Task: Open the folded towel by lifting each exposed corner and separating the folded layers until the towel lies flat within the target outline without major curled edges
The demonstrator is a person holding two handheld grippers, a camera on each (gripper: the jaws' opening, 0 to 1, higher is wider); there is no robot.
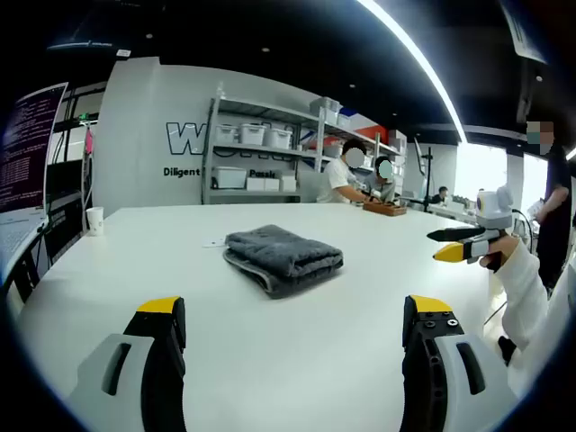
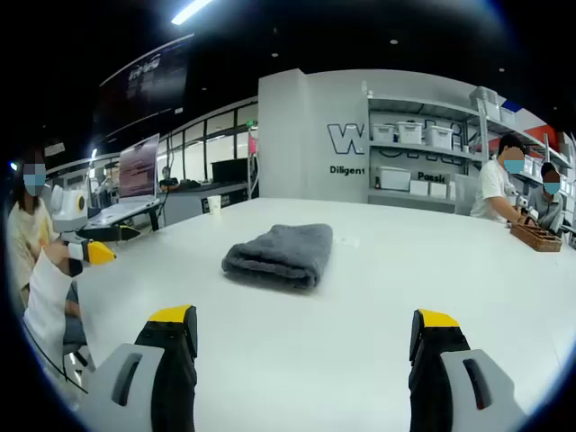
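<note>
A dark grey towel [image 1: 283, 259] lies folded in a thick bundle on the white table [image 1: 270, 360], a little beyond my jaws. My left gripper [image 1: 294, 310] is open, its yellow-tipped jaws wide apart above the bare tabletop, short of the towel. At the table's right edge, the right gripper [image 1: 461, 243] is held in a white-sleeved hand. In the right gripper view the towel [image 2: 279, 254] sits ahead, centre-left. My right gripper [image 2: 304, 317] is open and holds nothing. The left gripper [image 2: 94, 250] hovers at the table's left edge.
A paper cup [image 1: 94, 220] stands at the far left of the table, and a small white slip [image 1: 213, 243] lies beside the towel. A screen [image 1: 27, 153] is off the left edge. Two people sit at a wooden tray [image 1: 385, 209] beyond the table, with shelves [image 1: 261, 153] behind.
</note>
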